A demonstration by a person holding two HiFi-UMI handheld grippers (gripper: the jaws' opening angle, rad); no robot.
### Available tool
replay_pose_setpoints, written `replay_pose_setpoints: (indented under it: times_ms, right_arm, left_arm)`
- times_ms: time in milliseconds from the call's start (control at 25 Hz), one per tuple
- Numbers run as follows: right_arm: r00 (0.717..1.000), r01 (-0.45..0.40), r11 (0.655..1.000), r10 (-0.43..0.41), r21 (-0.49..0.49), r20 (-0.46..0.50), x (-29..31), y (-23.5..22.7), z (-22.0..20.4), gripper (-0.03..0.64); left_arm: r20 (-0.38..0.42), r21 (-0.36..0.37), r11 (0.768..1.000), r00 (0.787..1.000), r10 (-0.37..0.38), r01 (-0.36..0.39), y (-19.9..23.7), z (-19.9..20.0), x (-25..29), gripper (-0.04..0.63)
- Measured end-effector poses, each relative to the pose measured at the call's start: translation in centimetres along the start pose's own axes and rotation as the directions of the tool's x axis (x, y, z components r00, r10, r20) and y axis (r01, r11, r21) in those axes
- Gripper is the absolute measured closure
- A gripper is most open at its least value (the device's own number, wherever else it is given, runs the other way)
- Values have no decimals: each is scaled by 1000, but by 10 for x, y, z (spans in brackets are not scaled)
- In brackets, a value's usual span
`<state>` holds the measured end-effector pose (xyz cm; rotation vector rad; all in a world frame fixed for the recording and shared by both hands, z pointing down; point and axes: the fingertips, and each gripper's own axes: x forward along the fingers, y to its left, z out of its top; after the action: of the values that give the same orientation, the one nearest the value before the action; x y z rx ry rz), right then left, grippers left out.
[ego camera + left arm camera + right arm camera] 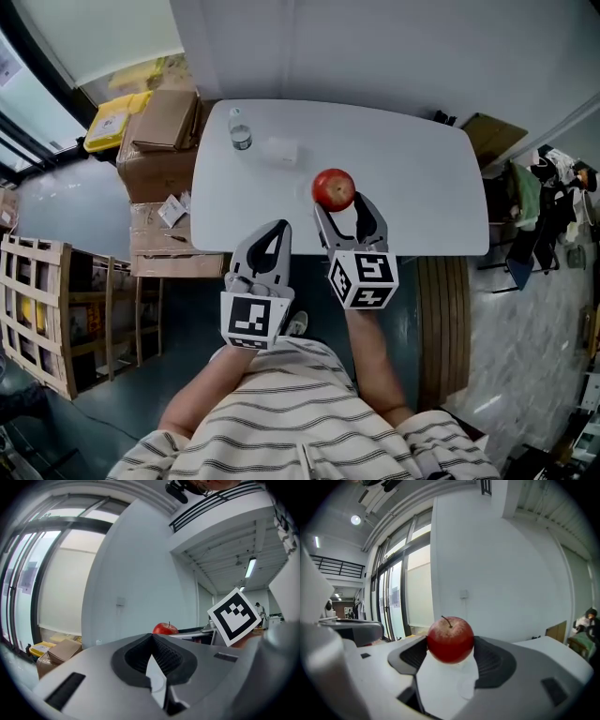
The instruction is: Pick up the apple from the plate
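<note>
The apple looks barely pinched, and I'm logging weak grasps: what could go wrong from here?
1. The apple sits right at the jaw tips of the right gripper, not deep between the ribbed pads. As it is round and smooth, it may squirt out forward.
2. If it slips, it could roll across the table, whose near edge lies close under the gripper, and fall to the floor.
</note>
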<state>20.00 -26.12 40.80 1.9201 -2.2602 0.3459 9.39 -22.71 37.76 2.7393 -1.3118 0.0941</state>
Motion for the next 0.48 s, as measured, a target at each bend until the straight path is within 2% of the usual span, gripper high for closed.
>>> replay_pose_setpoints:
  times_ms: [480]
  right_arm:
    - [999,2,1000,0,-26,41,-18,11,28,288]
  left_arm:
    - [33,-9,1000,999,6,-6,5,16,6,591]
